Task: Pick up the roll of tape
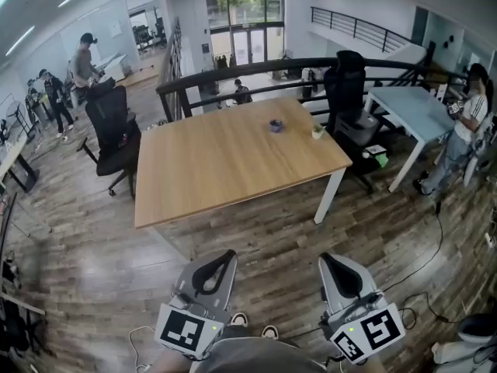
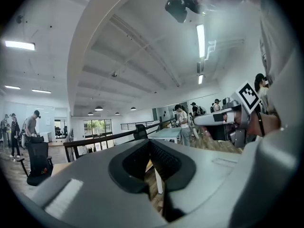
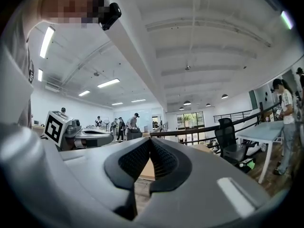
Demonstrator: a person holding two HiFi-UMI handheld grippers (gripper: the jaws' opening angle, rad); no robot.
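The roll of tape, small and dark blue, lies on the far half of a light wooden table. Both grippers hang low in front of the person, well short of the table's near edge. My left gripper has its jaws closed tip to tip with nothing between them, as the left gripper view also shows. My right gripper is likewise shut and empty. Both point level towards the table. The tape does not show in either gripper view.
A small white and green object stands near the tape. A black office chair sits at the table's left, another chair behind it, a pale blue table to the right. Several people stand around. A railing runs behind.
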